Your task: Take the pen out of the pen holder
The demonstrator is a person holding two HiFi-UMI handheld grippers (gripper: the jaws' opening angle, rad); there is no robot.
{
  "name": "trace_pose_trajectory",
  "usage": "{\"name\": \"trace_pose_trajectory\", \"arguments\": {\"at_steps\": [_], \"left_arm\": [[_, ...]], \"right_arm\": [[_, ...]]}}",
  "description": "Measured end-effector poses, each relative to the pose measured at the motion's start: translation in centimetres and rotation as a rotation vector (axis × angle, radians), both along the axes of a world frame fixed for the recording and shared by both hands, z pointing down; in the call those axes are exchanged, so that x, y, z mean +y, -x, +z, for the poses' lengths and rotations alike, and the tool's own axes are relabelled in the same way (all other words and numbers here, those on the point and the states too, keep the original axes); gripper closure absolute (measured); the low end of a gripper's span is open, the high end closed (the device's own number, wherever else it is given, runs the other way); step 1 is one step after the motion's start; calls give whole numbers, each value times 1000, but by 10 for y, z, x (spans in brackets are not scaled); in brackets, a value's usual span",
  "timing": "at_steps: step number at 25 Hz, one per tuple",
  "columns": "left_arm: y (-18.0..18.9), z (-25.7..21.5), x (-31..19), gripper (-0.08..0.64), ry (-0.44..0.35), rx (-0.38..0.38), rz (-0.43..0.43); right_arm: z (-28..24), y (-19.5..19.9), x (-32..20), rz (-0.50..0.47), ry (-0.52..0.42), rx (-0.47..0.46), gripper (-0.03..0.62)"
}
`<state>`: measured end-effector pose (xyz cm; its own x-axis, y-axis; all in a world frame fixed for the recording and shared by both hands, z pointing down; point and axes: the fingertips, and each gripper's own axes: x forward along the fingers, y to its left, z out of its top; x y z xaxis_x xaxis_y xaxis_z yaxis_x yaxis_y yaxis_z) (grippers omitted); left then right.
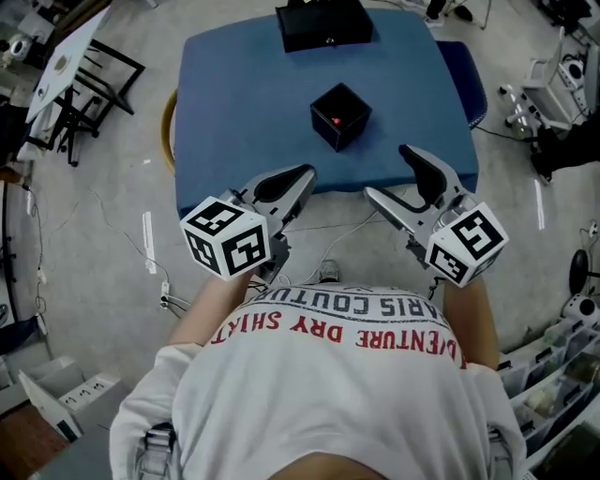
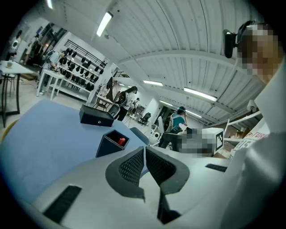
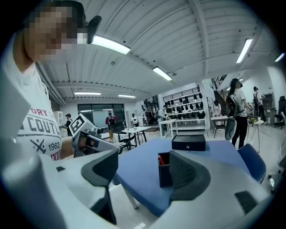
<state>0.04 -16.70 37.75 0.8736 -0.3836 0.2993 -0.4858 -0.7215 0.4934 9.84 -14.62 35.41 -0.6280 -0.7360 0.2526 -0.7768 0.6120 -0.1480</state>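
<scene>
A black square pen holder [image 1: 339, 115] stands mid-table on the blue table [image 1: 234, 112], with a red pen [image 1: 337, 120] sticking up inside it. Both grippers hover at the table's near edge, short of the holder. My left gripper [image 1: 305, 183] is shut with nothing between its jaws; in the left gripper view its pads [image 2: 134, 165] meet, and the holder [image 2: 111, 143] with the red pen [image 2: 121, 141] lies ahead. My right gripper [image 1: 389, 173] is open and empty; in the right gripper view the holder [image 3: 164, 172] and pen [image 3: 161, 159] show between the jaws.
A flat black box [image 1: 323, 23] lies at the table's far edge, also seen as a black box [image 3: 188, 142] behind the holder. Around the table there are a folding stand [image 1: 89, 89], cables on the floor and shelving [image 1: 553, 375]. People stand in the background.
</scene>
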Motion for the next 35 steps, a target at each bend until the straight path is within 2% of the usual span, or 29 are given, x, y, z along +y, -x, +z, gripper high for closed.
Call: {"name": "trace_pose_trajectory", "arguments": {"at_steps": [8, 15, 26, 32, 34, 35], "left_arm": [[4, 7, -10, 523, -8, -11, -53], [5, 7, -23, 523, -15, -10, -105], [24, -2, -65, 523, -4, -43, -249], [30, 2, -80, 523, 15, -48, -282], [33, 5, -83, 523, 22, -53, -290], [34, 7, -84, 523, 26, -54, -295]], "right_arm": [[14, 22, -21, -111, -17, 34, 255], [22, 25, -52, -157, -9, 62, 255], [60, 38, -109, -253, 56, 116, 255], [80, 45, -120, -298, 97, 149, 256], [85, 45, -121, -301, 108, 155, 272], [87, 45, -121, -297, 114, 153, 313]]}}
